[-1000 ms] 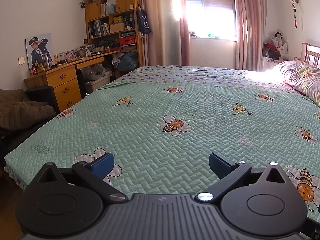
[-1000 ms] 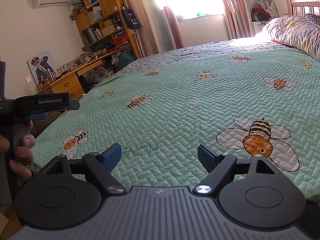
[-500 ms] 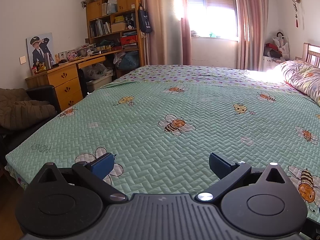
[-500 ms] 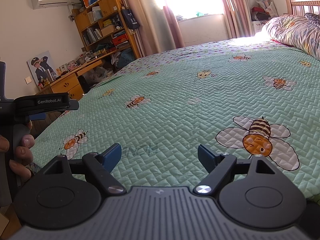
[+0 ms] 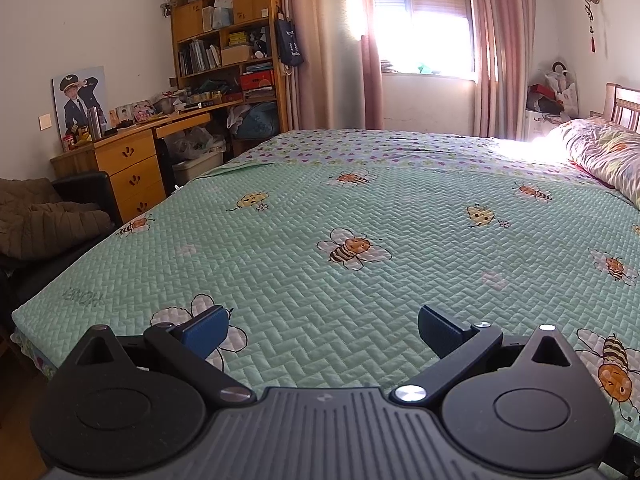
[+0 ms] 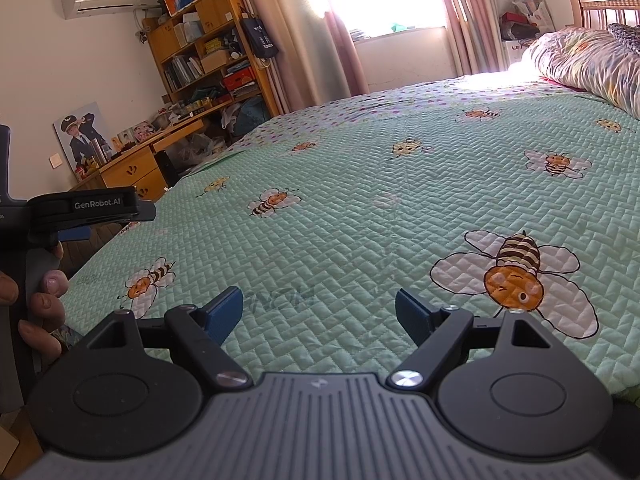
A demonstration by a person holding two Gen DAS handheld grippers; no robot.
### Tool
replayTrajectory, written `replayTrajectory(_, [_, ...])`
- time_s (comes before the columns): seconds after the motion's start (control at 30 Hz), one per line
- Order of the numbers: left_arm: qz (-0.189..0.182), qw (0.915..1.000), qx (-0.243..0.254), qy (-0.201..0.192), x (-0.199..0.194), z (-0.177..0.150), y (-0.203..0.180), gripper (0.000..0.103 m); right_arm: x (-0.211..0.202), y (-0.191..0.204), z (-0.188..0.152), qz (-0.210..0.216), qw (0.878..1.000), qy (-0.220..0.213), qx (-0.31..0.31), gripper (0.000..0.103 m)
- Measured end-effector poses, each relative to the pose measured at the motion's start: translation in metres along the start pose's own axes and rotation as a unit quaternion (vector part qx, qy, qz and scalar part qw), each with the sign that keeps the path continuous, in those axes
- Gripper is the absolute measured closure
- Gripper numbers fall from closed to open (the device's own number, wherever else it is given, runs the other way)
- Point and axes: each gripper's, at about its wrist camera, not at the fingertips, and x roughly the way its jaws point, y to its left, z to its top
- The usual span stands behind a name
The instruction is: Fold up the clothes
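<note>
A green quilted bedspread (image 5: 360, 216) printed with bees covers the bed, and no garment lies on it in either view. My left gripper (image 5: 322, 330) hovers over the near edge of the bed, jaws wide open with nothing between the blue pads. My right gripper (image 6: 319, 312) hangs over the same edge further right, also open and empty. In the right wrist view the left gripper's black body (image 6: 80, 212) shows at the far left, held by a person's hand (image 6: 40, 300).
A brown padded coat (image 5: 36, 220) lies on a dark chair left of the bed. A wooden desk (image 5: 132, 160) and bookshelf (image 5: 232, 48) stand at the back left. A floral pillow (image 5: 600, 160) and wooden headboard (image 6: 604, 4) are at the right. Curtains and a bright window (image 5: 424, 32) are behind.
</note>
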Motion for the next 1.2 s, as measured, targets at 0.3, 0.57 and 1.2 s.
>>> replayTrajectory(0.3, [-0.001,1.0,-0.003,0.001,0.0001,0.0002,0.0006,0.002,0.0001,-0.0001,-0.001,-0.001,1.0,0.0,0.001,0.019])
replayTrajectory(0.57, [0.0,1.0,-0.006,0.003,0.0007,-0.0009,0.001,0.002,0.0004,-0.0014,-0.0001,-0.001,1.0,0.0,0.0,0.019])
replayTrajectory(1.2, [-0.001,0.9999,-0.01,0.009,0.0043,0.0032,0.0022,0.002,0.0031,0.0013,0.0,-0.002,1.0,0.003,-0.002,0.019])
